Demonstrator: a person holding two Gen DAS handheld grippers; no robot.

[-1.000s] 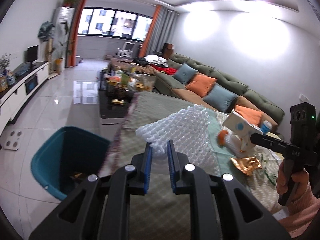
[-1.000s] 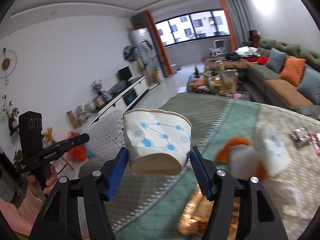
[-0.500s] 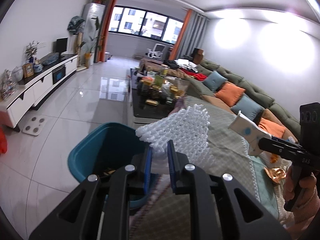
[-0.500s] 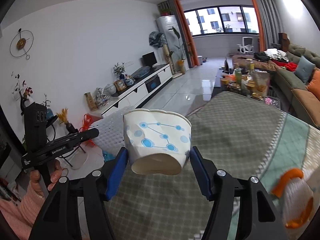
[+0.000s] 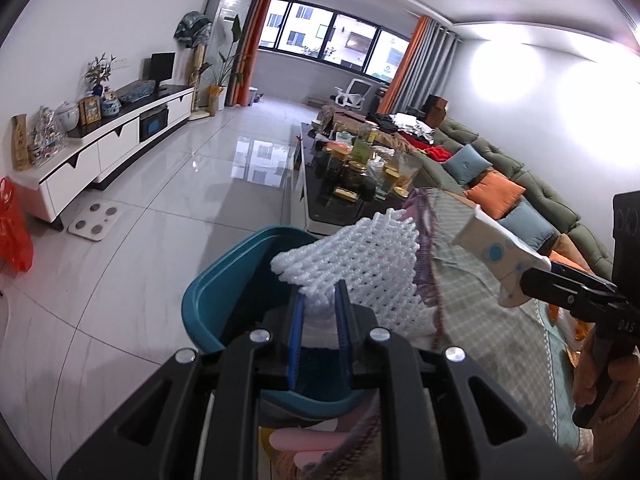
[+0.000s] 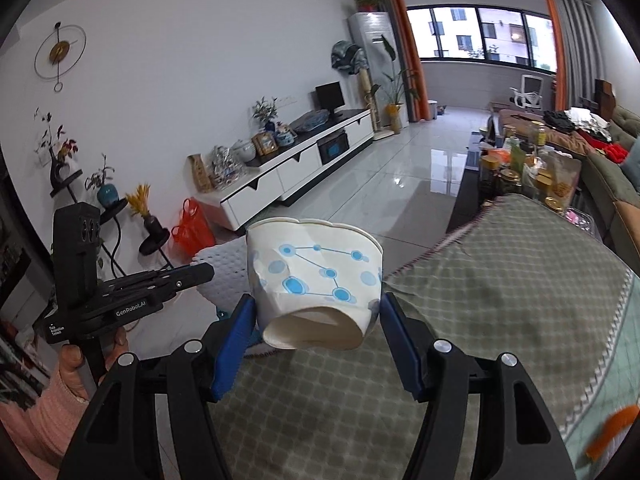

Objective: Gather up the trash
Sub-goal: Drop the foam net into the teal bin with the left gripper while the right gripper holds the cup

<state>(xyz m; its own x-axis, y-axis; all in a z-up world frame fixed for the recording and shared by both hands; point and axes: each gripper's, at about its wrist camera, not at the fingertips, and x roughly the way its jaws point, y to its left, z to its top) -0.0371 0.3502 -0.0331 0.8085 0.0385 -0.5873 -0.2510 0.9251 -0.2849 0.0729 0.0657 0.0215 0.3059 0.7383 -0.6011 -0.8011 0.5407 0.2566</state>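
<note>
Your left gripper (image 5: 318,300) is clenched on one white foam net (image 5: 360,264), its blue pads pinching the net's lower edge so the mesh fans up and out ahead of the fingers. Only your left wrist view shows what lies beneath: one teal bin (image 5: 208,304) on the tiled floor, close against the near edge of the cloth-covered table (image 5: 480,312), with the net hanging over its rim. Your right gripper (image 6: 316,320) grasps one crumpled paper cup (image 6: 316,276), white with blue dots and lines, squeezed sideways between the two blue pads with its base towards the camera. Your right wrist view shows the cup over the table's left edge, and to its left your left hand (image 6: 76,364) in a pink sleeve, but the bin is not visible there. Your left wrist view instead catches the same cup from the side, at the far right above the cloth. Beyond the table stands one dark coffee table (image 5: 352,184) crowded with jars, too many and too small to count.
</note>
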